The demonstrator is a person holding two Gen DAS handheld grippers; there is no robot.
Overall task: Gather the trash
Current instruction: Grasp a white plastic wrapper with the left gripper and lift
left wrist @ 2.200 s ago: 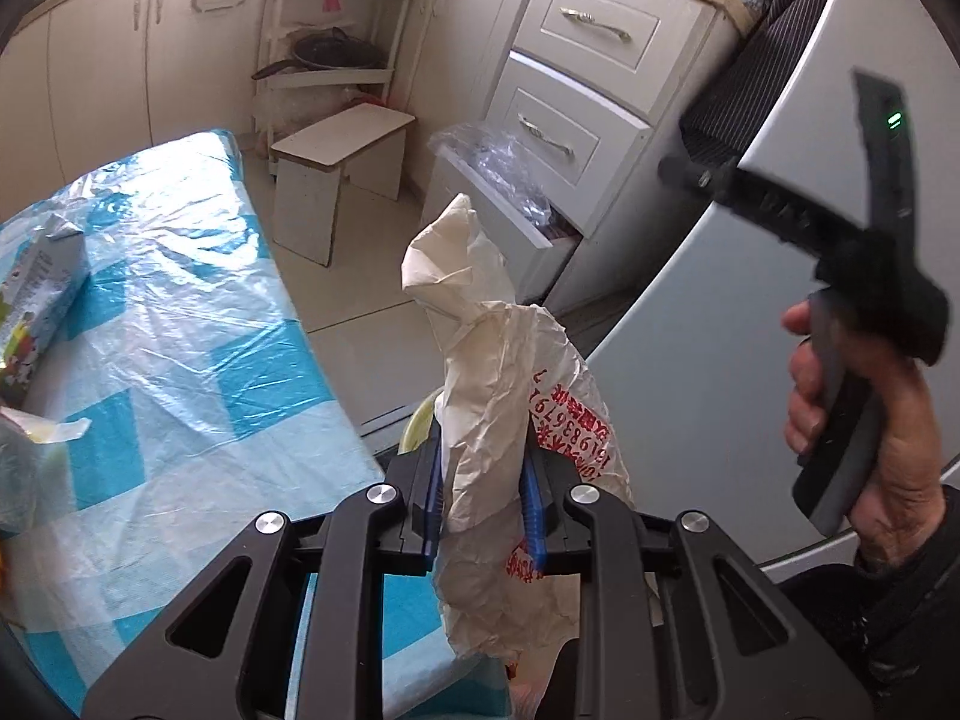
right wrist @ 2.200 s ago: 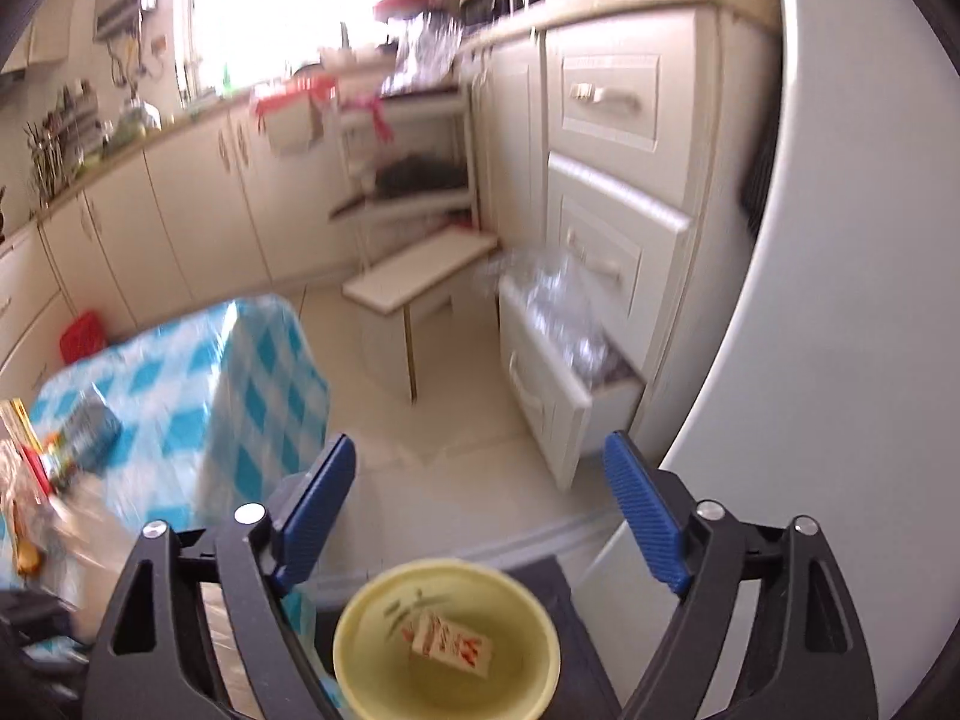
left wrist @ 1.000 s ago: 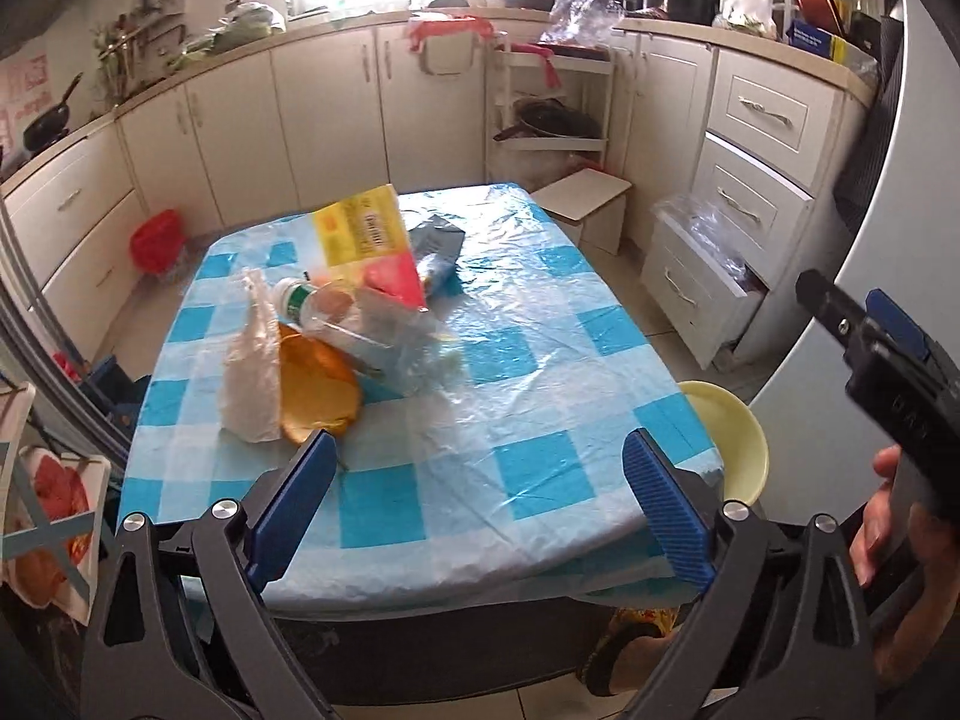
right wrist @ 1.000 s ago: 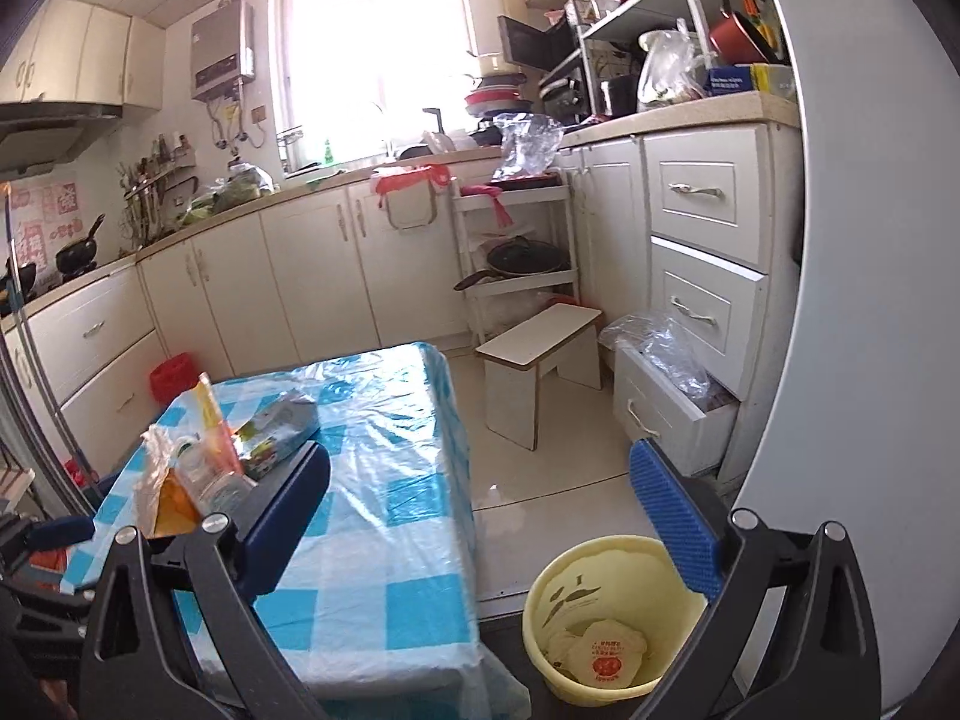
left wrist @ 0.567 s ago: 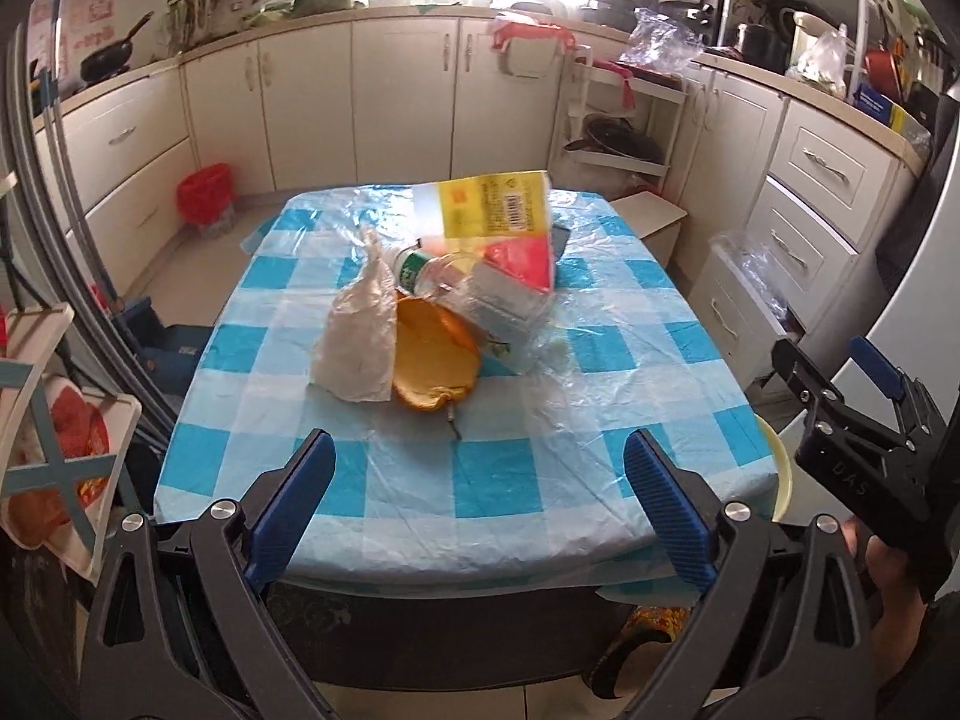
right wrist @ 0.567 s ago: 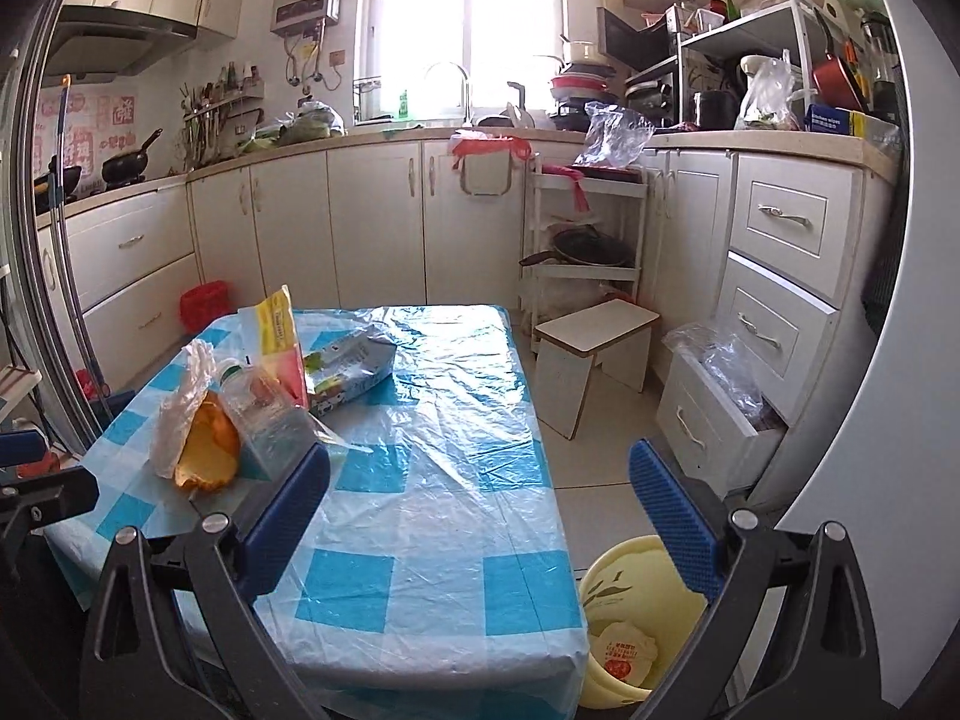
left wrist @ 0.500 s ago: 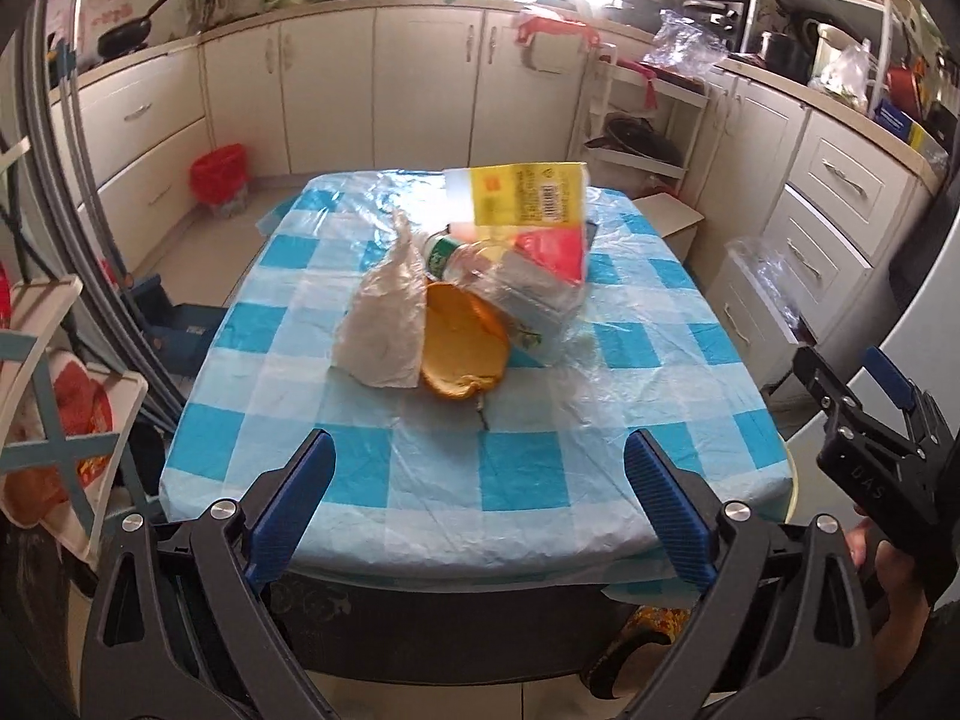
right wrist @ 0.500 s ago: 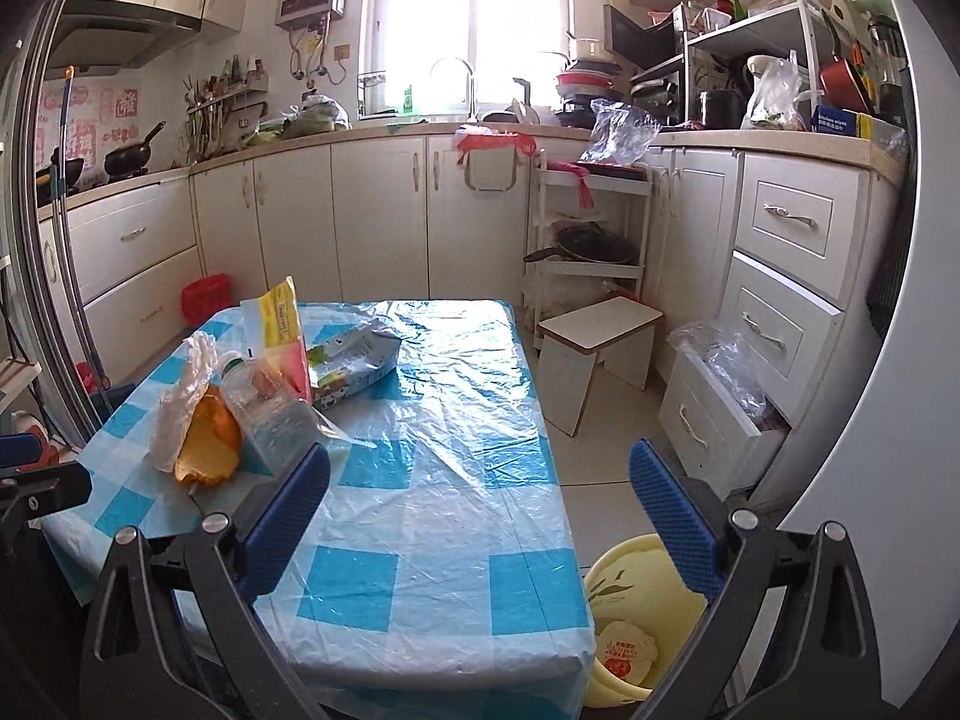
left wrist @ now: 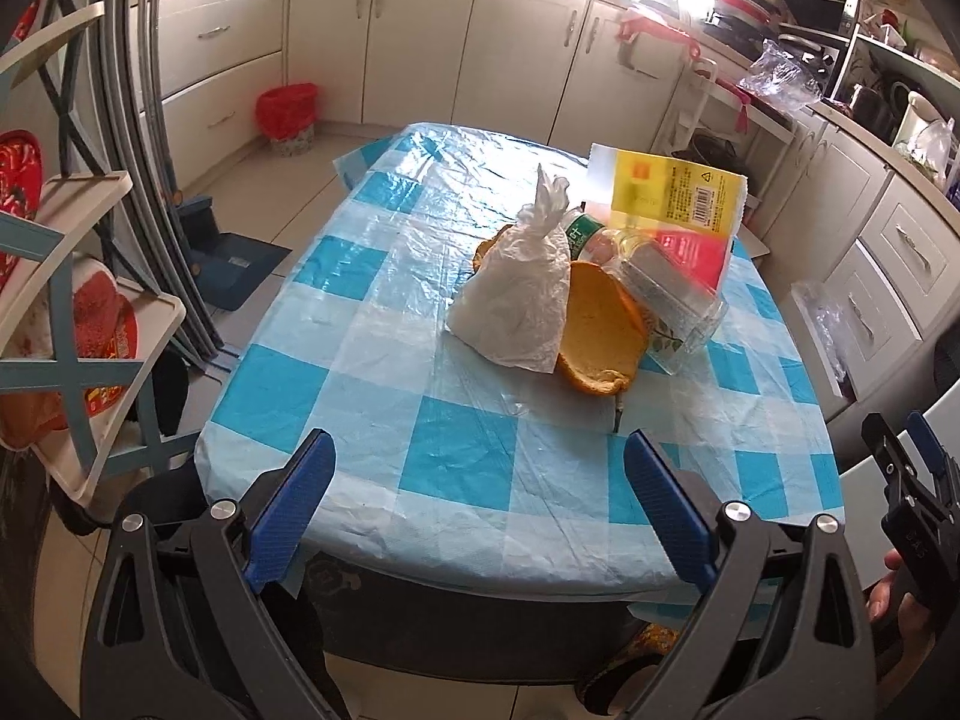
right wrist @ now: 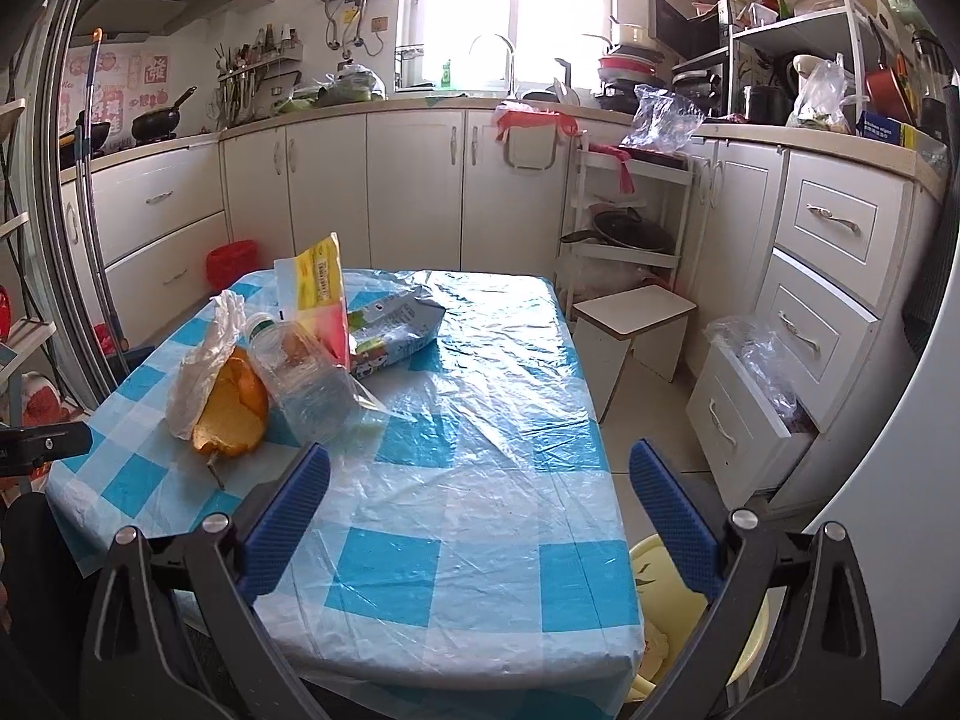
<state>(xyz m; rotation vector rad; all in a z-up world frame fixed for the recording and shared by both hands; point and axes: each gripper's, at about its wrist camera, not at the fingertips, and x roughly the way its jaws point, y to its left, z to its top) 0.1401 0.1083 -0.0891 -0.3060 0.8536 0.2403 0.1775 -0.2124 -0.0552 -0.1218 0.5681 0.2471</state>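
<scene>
Left gripper [left wrist: 474, 495]: empty, jaws wide apart, hovering off the near edge of the worktop [left wrist: 420, 438] and facing the trash pile.
Right gripper [right wrist: 477, 507]: empty too, jaws wide apart, held over the near right part of the worktop; in the left view it shows at the far right edge with a hand on its grip.
Trash: 5 pieces clustered toward the far middle of the checked cover: a white plastic bag [left wrist: 519, 294], an orange peel [left wrist: 600, 330] touching its right side, a clear plastic bottle [left wrist: 654, 288] lying against the peel, a yellow and red packet [left wrist: 666, 204] standing behind the bottle, and a flattened carton [right wrist: 393, 330] just beyond, seen only from the right wrist.
Bin: a yellow bin [right wrist: 690, 612] on the floor by the near right corner of the worktop, partly hidden by the right jaws.
Step in hand, as I judge it: choosing and reaching for the next piece.
How to do it well: take the bag first, since it sits nearest the left gripper; come in over its bunched neck, close there, and lift straight up so the peel and bottle do not roll.
Risk: the thin plastic cover may snag in the jaws.
</scene>
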